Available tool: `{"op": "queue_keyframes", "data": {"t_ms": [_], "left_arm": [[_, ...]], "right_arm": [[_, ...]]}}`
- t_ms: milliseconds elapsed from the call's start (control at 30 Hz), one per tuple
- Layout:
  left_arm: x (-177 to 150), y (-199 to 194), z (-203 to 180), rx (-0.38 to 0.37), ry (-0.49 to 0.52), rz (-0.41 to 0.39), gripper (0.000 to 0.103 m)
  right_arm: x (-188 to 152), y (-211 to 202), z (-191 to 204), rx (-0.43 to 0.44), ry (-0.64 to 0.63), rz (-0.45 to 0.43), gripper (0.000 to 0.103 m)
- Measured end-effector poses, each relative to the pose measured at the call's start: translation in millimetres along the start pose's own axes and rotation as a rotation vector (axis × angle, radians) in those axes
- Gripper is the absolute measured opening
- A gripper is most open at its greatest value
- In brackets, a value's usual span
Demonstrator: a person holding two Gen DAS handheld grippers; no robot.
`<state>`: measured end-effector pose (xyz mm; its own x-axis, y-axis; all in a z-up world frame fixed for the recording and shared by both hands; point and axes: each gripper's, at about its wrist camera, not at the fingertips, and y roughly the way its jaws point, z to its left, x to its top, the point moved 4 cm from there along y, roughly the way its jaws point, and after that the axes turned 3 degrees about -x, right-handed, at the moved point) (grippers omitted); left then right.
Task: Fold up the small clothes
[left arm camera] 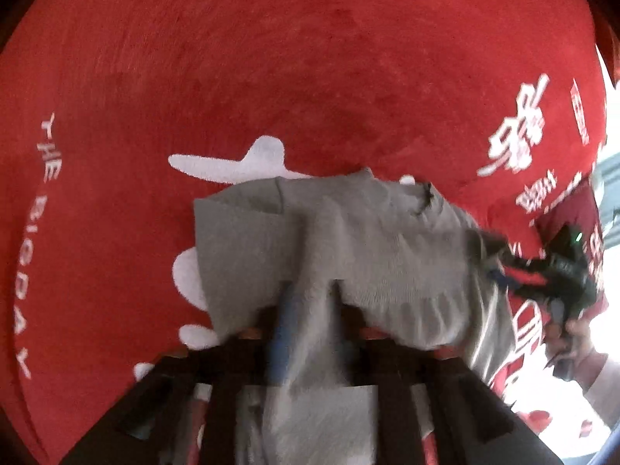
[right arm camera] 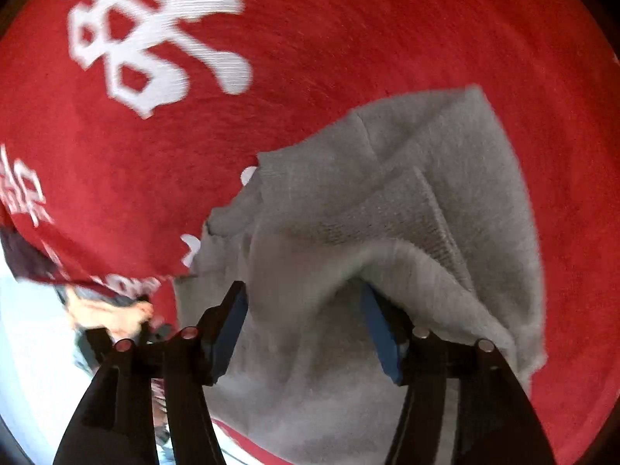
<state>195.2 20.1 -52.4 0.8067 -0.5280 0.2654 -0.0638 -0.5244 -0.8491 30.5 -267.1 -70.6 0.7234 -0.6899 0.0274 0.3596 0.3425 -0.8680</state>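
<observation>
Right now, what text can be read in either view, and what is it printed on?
"THE BIGDAY", white, on the red cloth, along its left edge in the left wrist view.
Large white Chinese-style characters on the same red cloth: I cannot read them.
Smaller white print near the cloth's right edge: too blurred.
Grey garment: no text visible.

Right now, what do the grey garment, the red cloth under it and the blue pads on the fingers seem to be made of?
Grey garment: a soft knit, probably cotton or fleece; fine ribbing shows, matte and slightly fuzzy.
Red cloth: looks like napped, velvety fabric with brushed streaks and white print.
Blue pads: likely rubber or foam, matte and flat, though that is hard to tell.
</observation>
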Motion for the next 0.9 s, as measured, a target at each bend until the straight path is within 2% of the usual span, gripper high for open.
{"op": "queue_keyframes", "data": {"t_ms": [67, 133, 167, 267, 367, 467, 533, 633, 667, 700, 733, 767, 800, 833, 900], "left_arm": [[-2, -4, -8, 0.023, 0.038, -0.004, 0.068], [-4, 2, -18, 0.029, 0.071, 0.029, 0.068], [-3, 8, -21, 0.039, 0.078, 0.045, 0.068], [2, 25, -31, 0.061, 0.089, 0.077, 0.068], [9, 39, -35, 0.065, 0.084, 0.095, 0.068], [13, 54, -35, 0.093, 0.089, 0.116, 0.068], [14, 63, -33, 0.119, 0.099, 0.143, 0.068], [13, 75, -29, 0.142, 0.098, 0.179, 0.068], [13, 77, -28, 0.151, 0.101, 0.187, 0.066], [13, 76, -29, 0.167, 0.115, 0.178, 0.056], [13, 75, -29, 0.178, 0.126, 0.168, 0.047], [14, 72, -30, 0.189, 0.139, 0.155, 0.026], [14, 68, -30, 0.170, 0.134, 0.150, 0.012], [14, 65, -31, 0.148, 0.123, 0.144, 0.008], [15, 56, -35, 0.109, 0.116, 0.122, 0.008]], "right_arm": [[0, -19, 10, -0.086, -0.118, -0.027, 0.065], [0, -28, 18, -0.174, -0.245, -0.038, 0.065], [0, -30, 23, -0.247, -0.339, -0.032, 0.065], [3, -20, 25, -0.348, -0.496, 0.027, 0.065], [16, -8, 21, -0.353, -0.490, 0.044, 0.065], [35, 1, 11, -0.314, -0.453, 0.060, 0.065], [42, 15, 4, -0.289, -0.430, 0.115, 0.064], [42, 25, -3, -0.294, -0.409, 0.169, 0.028], [41, 24, -3, -0.306, -0.423, 0.161, 0.015], [40, 20, -2, -0.310, -0.433, 0.154, 0.007], [38, 16, 0, -0.313, -0.439, 0.142, 0.006], [37, 10, 3, -0.319, -0.455, 0.118, 0.006], [36, 2, 8, -0.319, -0.474, 0.093, 0.006], [35, -2, 10, -0.312, -0.476, 0.084, 0.006], [33, -10, 16, -0.275, -0.466, 0.076, 0.006]]}}
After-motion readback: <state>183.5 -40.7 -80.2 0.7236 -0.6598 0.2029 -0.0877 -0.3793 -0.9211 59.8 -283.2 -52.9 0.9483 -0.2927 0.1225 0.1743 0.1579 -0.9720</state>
